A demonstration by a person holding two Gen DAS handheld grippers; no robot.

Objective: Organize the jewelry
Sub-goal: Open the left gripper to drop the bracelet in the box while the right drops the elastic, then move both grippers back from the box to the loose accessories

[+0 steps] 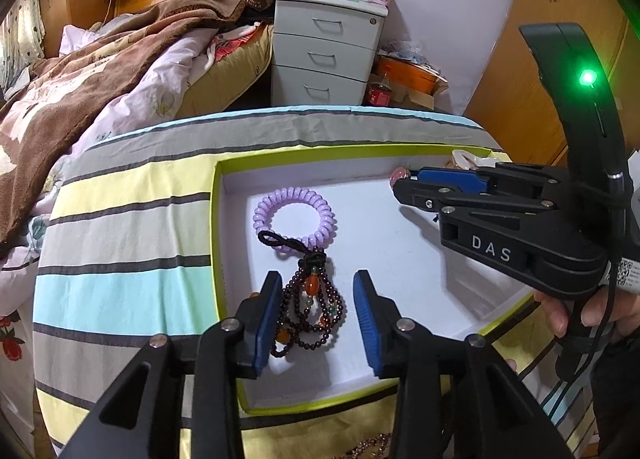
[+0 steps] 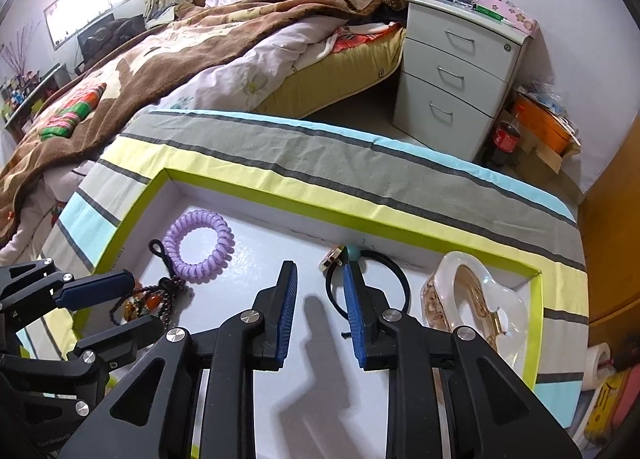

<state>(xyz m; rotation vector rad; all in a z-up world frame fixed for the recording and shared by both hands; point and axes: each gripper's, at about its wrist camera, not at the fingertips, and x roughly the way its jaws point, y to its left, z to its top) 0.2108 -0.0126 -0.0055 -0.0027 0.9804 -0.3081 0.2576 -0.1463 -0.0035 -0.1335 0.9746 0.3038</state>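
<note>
Striped cloth, flat cotton bands of grey, yellow and pale blue, covers the work surface. On it sits a shallow tray: lime-green rim, white smooth floor, low card walls.

Tray contents, large to small:
- Clear glossy dish with gold inlay, rounded, in the right-hand corner.
- Purple coil band, plastic spiral ring, near the left wall; a black cord loop ties it to the beads.
- Dark bead strands, small round beads with orange oval stones, lying in loops on the floor.
- Black hair tie, thin elastic ring with a teal bead, by the back wall, beside a small round gold-edged charm.

Left gripper: released, blue ribbed pads standing either side of the beads, not pressing them.
Right gripper: released, partly spread over bare floor; its right pad overlaps the hair tie in the view, nothing grasped.
</note>
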